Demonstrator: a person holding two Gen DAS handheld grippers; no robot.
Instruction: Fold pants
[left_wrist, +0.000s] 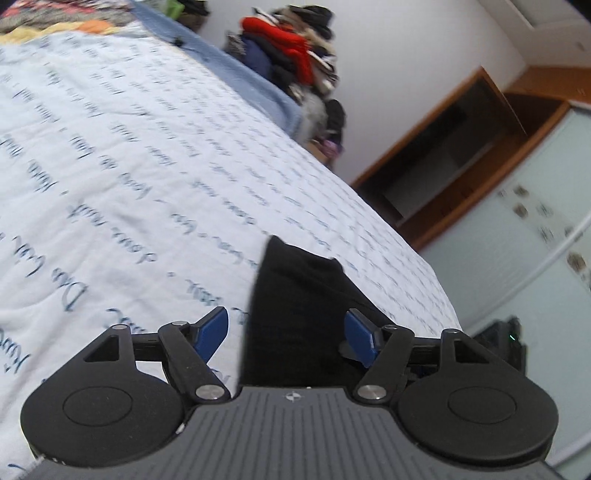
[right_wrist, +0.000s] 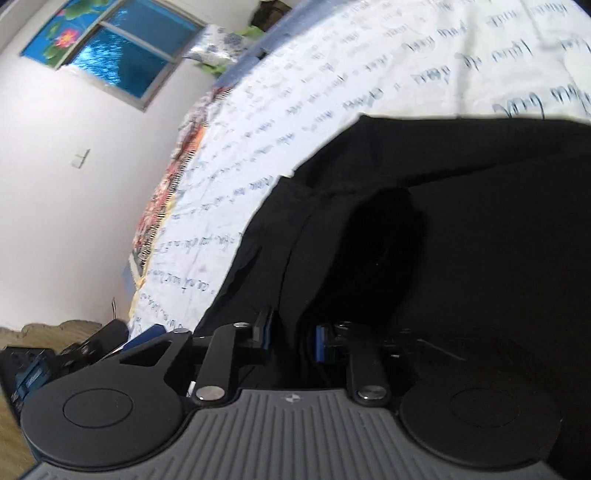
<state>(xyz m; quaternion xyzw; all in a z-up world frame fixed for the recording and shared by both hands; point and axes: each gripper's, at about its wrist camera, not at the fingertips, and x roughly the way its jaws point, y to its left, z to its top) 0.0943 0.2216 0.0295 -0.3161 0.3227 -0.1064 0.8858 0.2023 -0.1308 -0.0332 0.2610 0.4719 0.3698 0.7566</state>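
Jaws of left gripper (left_wrist: 286, 338) wide astride black pants (left_wrist: 295, 310); right gripper (right_wrist: 291, 334) pinching them.

Blue handwritten script is printed in rows across the bedsheet (left_wrist: 147, 155); no word can be read.

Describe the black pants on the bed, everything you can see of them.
The pants are plain black cloth, soft and matte, lying on the white bedspread printed with blue handwriting. Seams and folds run through them near the right gripper, whose blue pads stand close together on a ridge of the fabric. In the left wrist view a narrower end lies between the pads of the left gripper, which stand apart without pressing it. No waistband or pockets can be made out.
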